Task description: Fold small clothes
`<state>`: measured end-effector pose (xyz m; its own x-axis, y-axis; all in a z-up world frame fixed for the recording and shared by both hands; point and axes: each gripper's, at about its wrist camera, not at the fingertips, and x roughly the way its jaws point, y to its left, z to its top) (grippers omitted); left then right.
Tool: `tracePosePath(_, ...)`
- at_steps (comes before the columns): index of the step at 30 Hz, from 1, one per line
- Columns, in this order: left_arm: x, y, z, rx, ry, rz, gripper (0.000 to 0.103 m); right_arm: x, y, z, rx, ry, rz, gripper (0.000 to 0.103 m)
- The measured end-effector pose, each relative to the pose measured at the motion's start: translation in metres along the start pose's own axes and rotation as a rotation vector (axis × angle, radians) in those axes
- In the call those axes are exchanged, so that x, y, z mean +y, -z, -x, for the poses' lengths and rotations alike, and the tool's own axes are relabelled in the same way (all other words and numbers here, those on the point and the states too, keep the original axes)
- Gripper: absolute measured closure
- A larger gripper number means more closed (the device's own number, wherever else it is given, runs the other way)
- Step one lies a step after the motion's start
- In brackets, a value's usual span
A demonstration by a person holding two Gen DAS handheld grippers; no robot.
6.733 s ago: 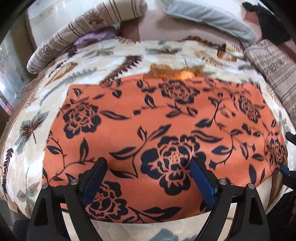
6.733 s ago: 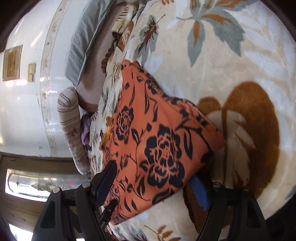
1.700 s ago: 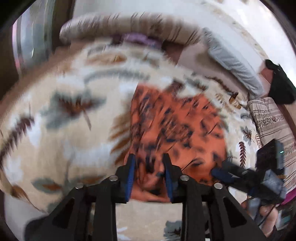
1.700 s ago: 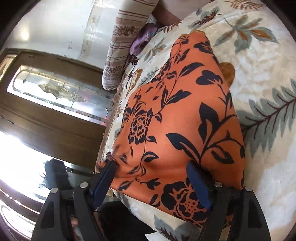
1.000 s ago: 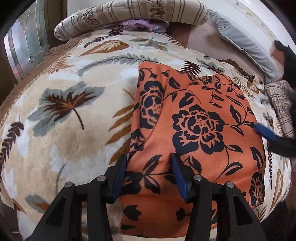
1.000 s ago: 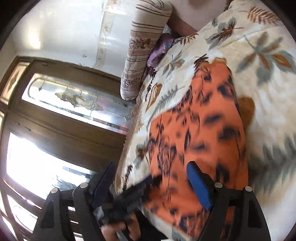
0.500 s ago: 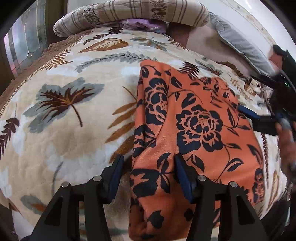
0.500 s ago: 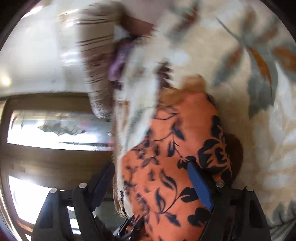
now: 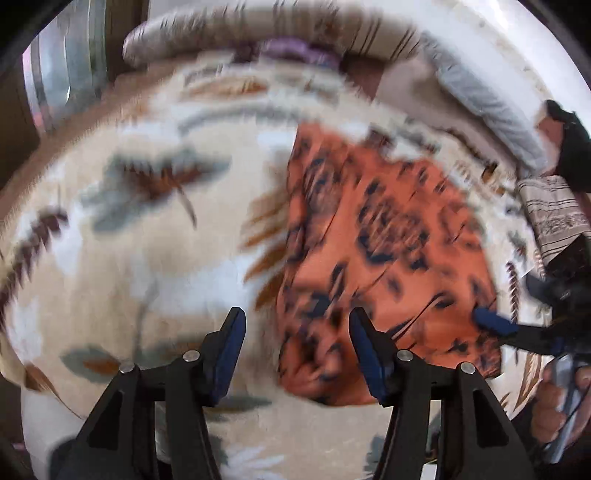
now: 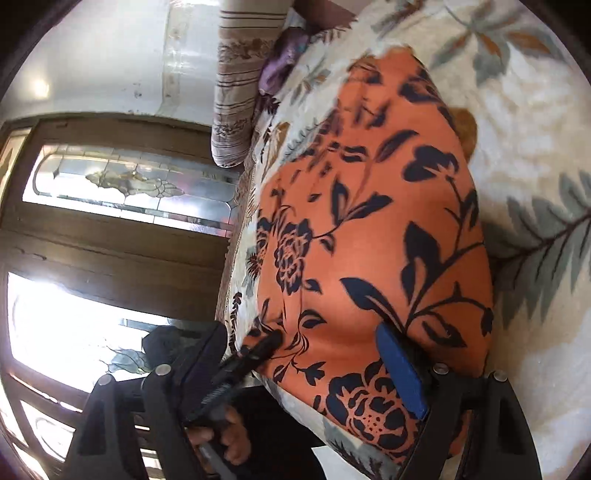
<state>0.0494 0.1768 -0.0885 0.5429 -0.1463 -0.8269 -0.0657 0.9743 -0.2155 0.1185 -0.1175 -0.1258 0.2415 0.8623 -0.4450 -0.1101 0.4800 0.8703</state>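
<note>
Since half a second ago, left hand-held gripper has released the garment, jaws spread. Right hand-held gripper, also empty and spread, straddles its near edge, probably to smooth the fold on the bed.

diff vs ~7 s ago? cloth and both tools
The orange floral cloth has been folded from a wide spread into a narrower panel on the blanket. The left tool, shut on the cloth's near edge 1.7 s ago, is now open. The right tool stays open. Pillows are unmoved.

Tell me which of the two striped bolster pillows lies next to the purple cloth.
The long striped bolster along the bed's far edge by the glass door: the purple cloth is tucked against it. The other striped bolster lies at the right, beside a black item.
</note>
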Motion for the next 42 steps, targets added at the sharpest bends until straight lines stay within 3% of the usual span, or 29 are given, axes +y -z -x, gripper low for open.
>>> tracePosePath(5, -0.006, -0.055, -0.007, -0.029, -0.001, -0.032, 0.043, -0.005, 0.004, 0.002, -0.003, -0.015, -0.006, 0.018)
tracePosePath(8, -0.002, -0.084, -0.043, 0.058, 0.014, -0.023, 0.043, -0.003, 0.007, 0.001, -0.009, -0.019, 0.000, 0.018)
tracePosePath(11, 0.003, -0.098, -0.092, 0.172, -0.016, -0.004, 0.043, -0.001, 0.008, 0.002, -0.013, -0.022, 0.001, 0.018)
tracePosePath(14, 0.015, -0.102, -0.104, 0.176, 0.030, 0.044, 0.042, -0.001, 0.010, 0.003, -0.014, -0.024, 0.004, 0.018)
tracePosePath(20, 0.008, -0.081, -0.050, 0.074, -0.003, 0.023, 0.043, 0.000, 0.016, 0.013, -0.025, -0.018, -0.005, 0.018)
tracePosePath(22, 0.003, -0.069, -0.026, 0.047, 0.030, 0.003, 0.043, -0.001, 0.020, 0.018, -0.032, -0.017, -0.014, 0.018)
tracePosePath(24, 0.004, -0.053, -0.018, 0.046, 0.021, 0.003, 0.043, -0.004, 0.024, 0.023, -0.043, -0.010, -0.024, 0.018)
tracePosePath(27, 0.019, -0.020, -0.030, 0.133, 0.004, 0.025, 0.042, -0.003, 0.029, 0.031, -0.058, 0.010, -0.026, 0.018)
tracePosePath(31, 0.035, -0.012, -0.004, 0.079, 0.072, 0.120, 0.043, 0.004, 0.035, 0.036, -0.063, 0.041, -0.015, 0.018)
tracePosePath(34, 0.033, -0.003, 0.010, 0.048, 0.120, 0.116, 0.043, 0.008, 0.039, 0.040, -0.068, 0.044, -0.004, 0.018)
tracePosePath(37, 0.031, 0.017, -0.017, 0.162, 0.059, 0.084, 0.043, 0.004, 0.042, 0.040, -0.063, 0.049, -0.016, 0.018)
tracePosePath(38, 0.036, 0.020, -0.019, 0.167, 0.075, 0.112, 0.043, 0.002, 0.043, 0.039, -0.060, 0.055, -0.026, 0.018)
tracePosePath(40, 0.038, 0.017, -0.007, 0.130, 0.095, 0.144, 0.043, 0.005, 0.044, 0.045, -0.071, 0.055, -0.025, 0.018)
tracePosePath(42, 0.029, 0.011, 0.009, 0.077, 0.070, 0.096, 0.043, 0.011, 0.044, 0.060, -0.117, 0.067, 0.003, 0.018)
